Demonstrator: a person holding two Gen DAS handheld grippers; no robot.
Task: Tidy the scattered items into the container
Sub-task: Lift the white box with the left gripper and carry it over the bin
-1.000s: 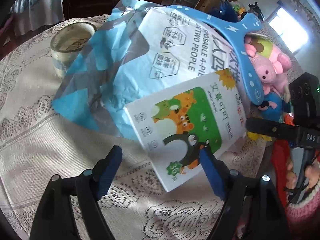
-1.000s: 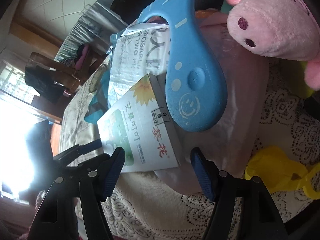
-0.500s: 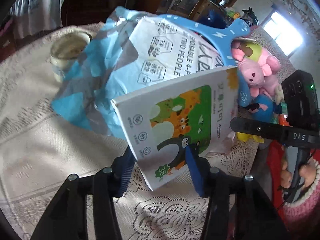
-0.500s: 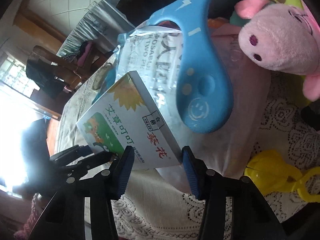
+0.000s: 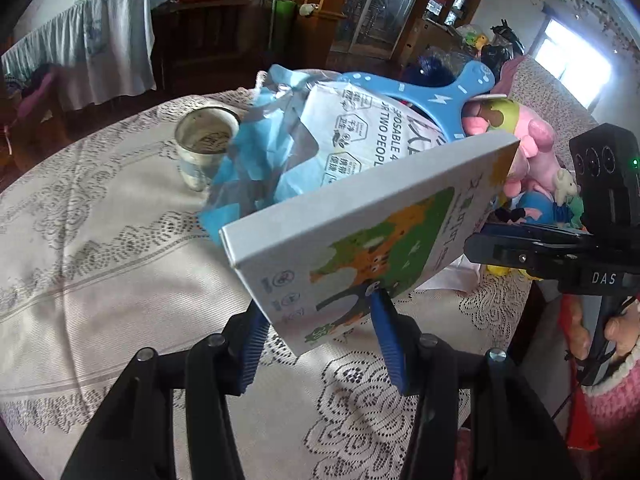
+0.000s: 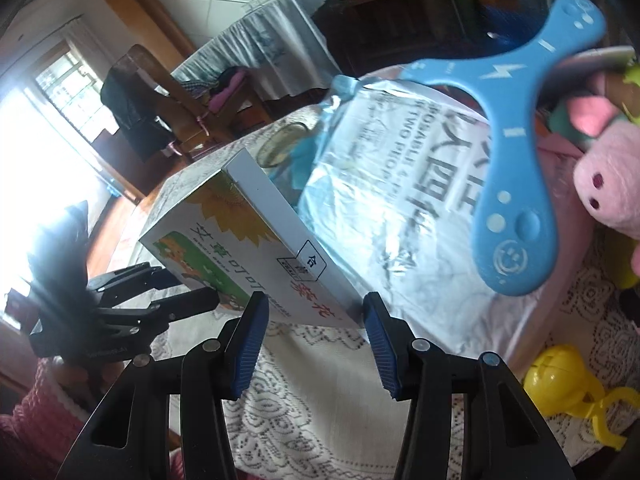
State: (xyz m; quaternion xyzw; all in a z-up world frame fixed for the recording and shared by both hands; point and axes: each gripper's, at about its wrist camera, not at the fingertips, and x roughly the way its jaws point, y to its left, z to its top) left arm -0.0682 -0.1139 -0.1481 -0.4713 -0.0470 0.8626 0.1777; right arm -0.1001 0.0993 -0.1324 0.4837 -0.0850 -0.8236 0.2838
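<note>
Gripping the white carton (image 5: 360, 232) by its lower corner, my left gripper (image 5: 320, 340) holds it tilted above the lace tablecloth (image 5: 100, 260) at centre frame. My right gripper (image 6: 316, 344) stands parted, its pads flanking the carton's near edge (image 6: 256, 256). Behind, upper right, lie a foil pouch (image 5: 360, 128), blue boomerang (image 6: 508, 152) and pink plush (image 6: 608, 184); a glass jar (image 5: 204, 148) stands upper left.

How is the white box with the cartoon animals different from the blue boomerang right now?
The white box is a flat-sided carton printed with animals; the blue boomerang is a curved, three-armed plastic toy with white marks. The box is lifted off the table, pinched by the left gripper; the boomerang lies untouched atop the foil bag and pile. Both lie within the right gripper's view.
</note>
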